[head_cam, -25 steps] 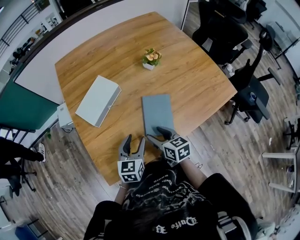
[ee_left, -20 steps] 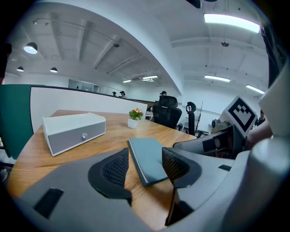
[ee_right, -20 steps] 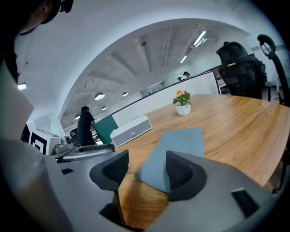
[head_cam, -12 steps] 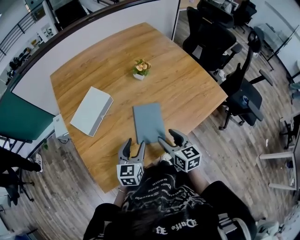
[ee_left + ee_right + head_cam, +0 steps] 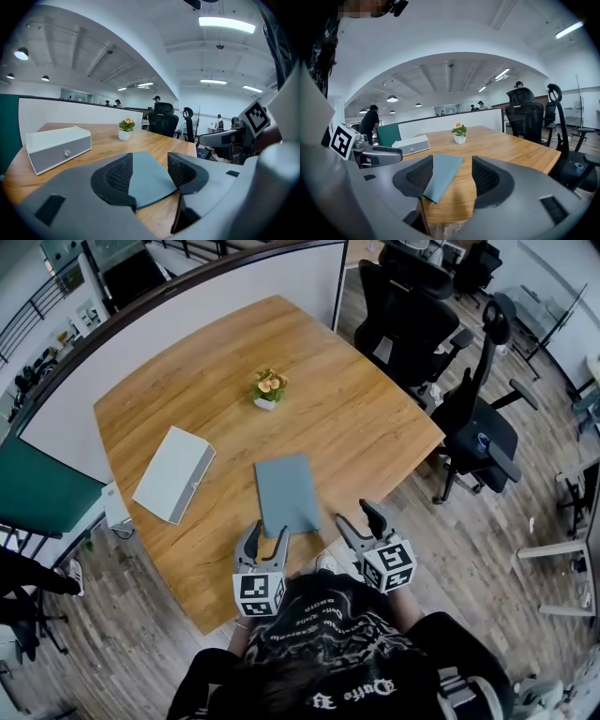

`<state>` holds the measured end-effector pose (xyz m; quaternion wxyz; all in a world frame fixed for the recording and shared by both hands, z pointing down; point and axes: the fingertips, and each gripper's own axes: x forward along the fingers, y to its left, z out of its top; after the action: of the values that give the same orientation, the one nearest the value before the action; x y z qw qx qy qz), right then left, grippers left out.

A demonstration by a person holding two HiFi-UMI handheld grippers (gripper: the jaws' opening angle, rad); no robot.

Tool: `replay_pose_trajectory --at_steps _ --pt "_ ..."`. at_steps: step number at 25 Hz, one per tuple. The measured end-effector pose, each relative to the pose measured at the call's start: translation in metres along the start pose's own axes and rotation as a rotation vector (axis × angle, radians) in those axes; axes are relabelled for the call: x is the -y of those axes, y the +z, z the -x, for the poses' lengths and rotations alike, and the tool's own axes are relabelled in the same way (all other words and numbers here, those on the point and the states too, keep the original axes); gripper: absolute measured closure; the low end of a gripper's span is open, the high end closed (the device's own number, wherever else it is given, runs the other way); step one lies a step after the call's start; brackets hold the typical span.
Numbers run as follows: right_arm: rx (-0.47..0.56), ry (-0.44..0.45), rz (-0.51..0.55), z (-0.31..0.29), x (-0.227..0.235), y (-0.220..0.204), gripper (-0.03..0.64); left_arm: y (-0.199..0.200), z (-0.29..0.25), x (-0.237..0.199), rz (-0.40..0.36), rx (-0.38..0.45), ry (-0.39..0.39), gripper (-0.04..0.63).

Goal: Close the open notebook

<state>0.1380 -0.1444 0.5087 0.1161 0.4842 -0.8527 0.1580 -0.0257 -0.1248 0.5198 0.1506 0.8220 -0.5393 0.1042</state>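
Notebook: closed, its grey-blue cover facing up, lying flat on the tabletop close to the edge nearest the person.
Left gripper: hovers over the tabletop at the notebook's 6 o'clock end, tips just short of the cover, pointing toward 12 o'clock.
Left fingers: released and spread apart; in the left gripper view the notebook's near corner shows in the gap between them, but neither pad presses on it.
Right gripper: at about 4 o'clock from the notebook, by the tabletop's near edge and apart from the cover, angled toward 11 o'clock.
Right fingers: released and held wide; the right gripper view shows the notebook and bare wood beyond the gap, and nothing is gripped.
White box: at the notebook's 9 to 10 o'clock, well apart from it, near the tabletop's left edge; a small knob shows on its front in the left gripper view.
Potted plant: small white pot with orange flowers, at the notebook's 12 o'clock, further in on the tabletop.
Office chairs: black, on the wooden floor off the tabletop's 2 to 3 o'clock side.
White partition: runs along the tabletop's far-left side.
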Motion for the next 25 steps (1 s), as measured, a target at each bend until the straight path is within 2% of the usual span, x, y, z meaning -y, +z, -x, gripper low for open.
replay_pose_trajectory --at_steps 5,12,14,18,21,25 --pt "0.015 -0.038 0.042 0.002 0.011 0.003 0.368 0.003 -0.004 0.010 -0.022 0.006 -0.042 0.342" --pt "0.013 -0.043 0.098 -0.004 0.004 0.004 0.507 0.006 -0.006 0.015 -0.033 0.013 -0.089 0.405" --pt "0.009 -0.043 0.113 -0.005 0.003 0.003 0.542 0.007 -0.007 0.015 -0.032 0.018 -0.089 0.435" --pt "-0.001 -0.047 0.119 -0.004 0.003 0.000 0.609 0.012 -0.002 0.017 -0.044 0.054 -0.096 0.537" --pt "0.024 -0.032 0.100 -0.003 0.000 0.006 0.609 0.015 0.000 0.020 -0.042 0.065 -0.118 0.569" --pt "0.032 -0.046 0.108 -0.002 0.002 0.011 0.611 0.014 -0.002 0.021 -0.041 0.054 -0.126 0.572"
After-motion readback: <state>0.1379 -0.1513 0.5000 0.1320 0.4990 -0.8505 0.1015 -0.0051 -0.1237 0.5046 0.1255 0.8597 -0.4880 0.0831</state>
